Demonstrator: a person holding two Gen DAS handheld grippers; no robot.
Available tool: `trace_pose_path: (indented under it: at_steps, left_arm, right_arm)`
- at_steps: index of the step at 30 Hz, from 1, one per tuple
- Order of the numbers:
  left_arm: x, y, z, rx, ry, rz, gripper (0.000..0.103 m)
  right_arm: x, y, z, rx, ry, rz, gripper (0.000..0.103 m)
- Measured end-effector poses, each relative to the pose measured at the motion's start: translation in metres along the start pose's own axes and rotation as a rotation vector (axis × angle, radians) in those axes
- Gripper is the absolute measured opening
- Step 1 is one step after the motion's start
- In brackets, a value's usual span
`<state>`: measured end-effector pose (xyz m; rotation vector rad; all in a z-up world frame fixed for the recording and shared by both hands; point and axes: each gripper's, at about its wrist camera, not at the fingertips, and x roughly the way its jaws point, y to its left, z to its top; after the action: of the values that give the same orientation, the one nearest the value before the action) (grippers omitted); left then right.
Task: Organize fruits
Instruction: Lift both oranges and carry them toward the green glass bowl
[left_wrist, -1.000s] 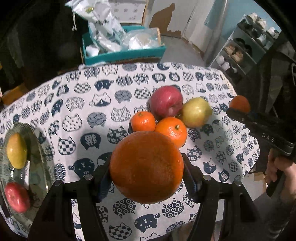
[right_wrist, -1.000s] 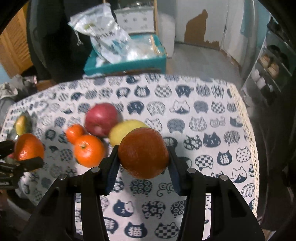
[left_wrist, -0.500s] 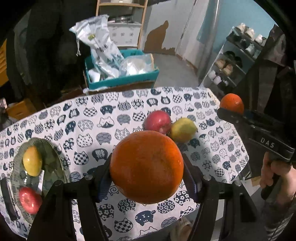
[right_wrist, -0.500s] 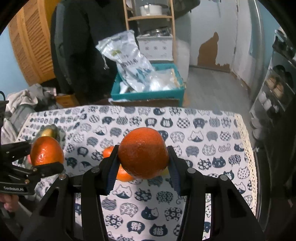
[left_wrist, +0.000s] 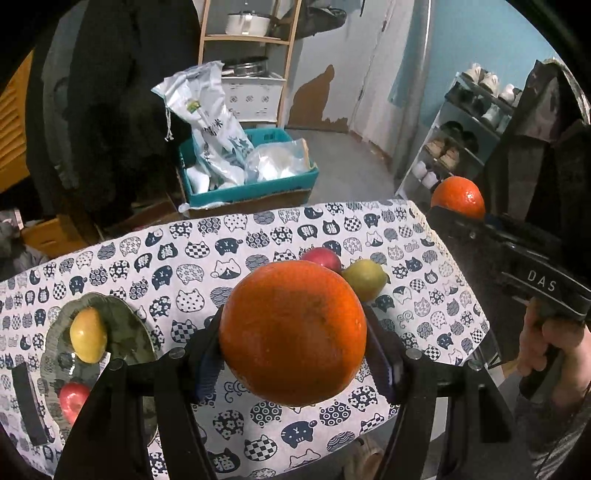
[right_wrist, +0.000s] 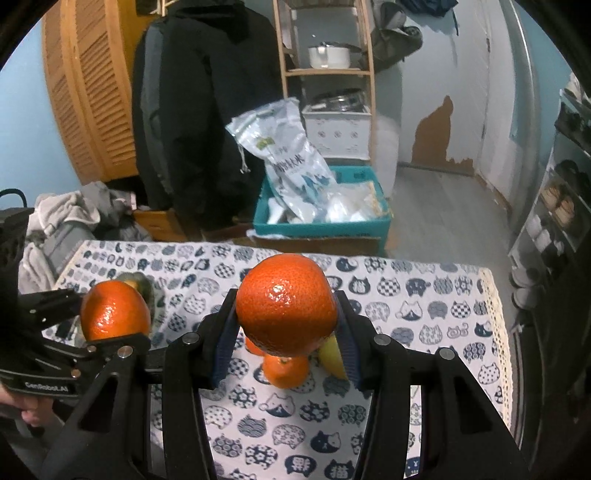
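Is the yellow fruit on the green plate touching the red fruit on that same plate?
Apart. The left wrist view shows the yellow fruit and the red fruit on the green plate, with bare plate surface between them.

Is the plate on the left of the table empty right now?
No. In the left wrist view the plate holds a yellow fruit and a red fruit.

Two oranges (left_wrist: 291, 332) (right_wrist: 287, 304) aloft; apple (left_wrist: 322, 258), lemon (left_wrist: 365, 278) on cloth; two fruits on plate (left_wrist: 125, 325).
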<state>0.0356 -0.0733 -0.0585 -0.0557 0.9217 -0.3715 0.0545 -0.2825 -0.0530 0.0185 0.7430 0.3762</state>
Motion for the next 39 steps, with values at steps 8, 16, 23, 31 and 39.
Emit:
trace_pose_path:
  at_steps: [8,16,23,31,39]
  left_arm:
    - [-0.014,0.014,0.0,-0.023,-0.025,0.009,0.069]
    - [-0.019,0.032,-0.002,-0.057,-0.03,0.024,0.069]
    - [-0.024,0.053,-0.008,-0.092,-0.032,0.045,0.069]
    - [-0.029,0.084,-0.02,-0.146,-0.032,0.078,0.069]
    - [-0.029,0.121,-0.035,-0.213,-0.015,0.121,0.069]
  right_arm:
    - [-0.005,0.018,0.009,-0.021,-0.019,0.034,0.048]
    - [0.001,0.04,0.019,-0.052,-0.019,0.069,0.048]
    - [0.017,0.067,0.027,-0.087,0.001,0.108,0.048]
    - [0.037,0.101,0.032,-0.128,0.035,0.146,0.048]
    - [0.065,0.131,0.035,-0.152,0.082,0.179,0.048]
